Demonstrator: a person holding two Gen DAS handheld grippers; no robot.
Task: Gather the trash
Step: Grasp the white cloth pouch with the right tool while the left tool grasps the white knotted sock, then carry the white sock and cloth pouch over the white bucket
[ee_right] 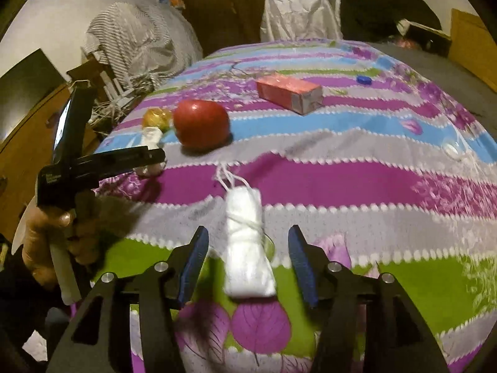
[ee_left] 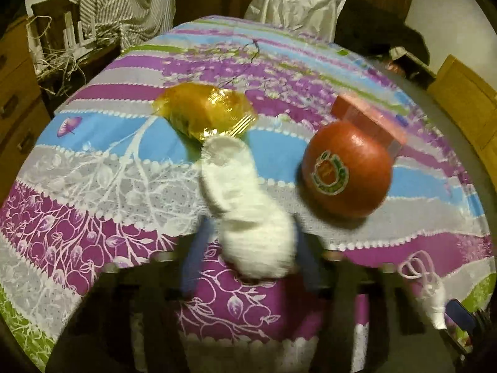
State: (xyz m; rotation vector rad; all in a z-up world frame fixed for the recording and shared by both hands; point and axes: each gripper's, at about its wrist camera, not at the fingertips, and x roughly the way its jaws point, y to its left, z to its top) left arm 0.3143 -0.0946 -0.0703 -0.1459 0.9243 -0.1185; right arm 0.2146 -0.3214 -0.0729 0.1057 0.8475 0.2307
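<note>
In the left wrist view my left gripper [ee_left: 248,258] straddles a white crumpled tissue roll [ee_left: 245,205]; the frame is blurred, so I cannot tell whether the blue pads grip it. A yellow cellophane wrapper [ee_left: 205,112] lies beyond it. In the right wrist view my right gripper [ee_right: 248,258] is open around a folded white face mask [ee_right: 247,248] with ear loops, pads apart from it. The left gripper [ee_right: 149,158] shows there at the left, over the tissue [ee_right: 152,138].
A red pomegranate [ee_left: 346,171] [ee_right: 200,126] and a pink carton [ee_right: 289,93] [ee_left: 369,121] lie on the striped floral cloth [ee_right: 341,183]. A blue bottle cap [ee_right: 364,80] and clear plastic bit [ee_right: 452,150] sit to the right. A white bag [ee_right: 299,12] stands behind.
</note>
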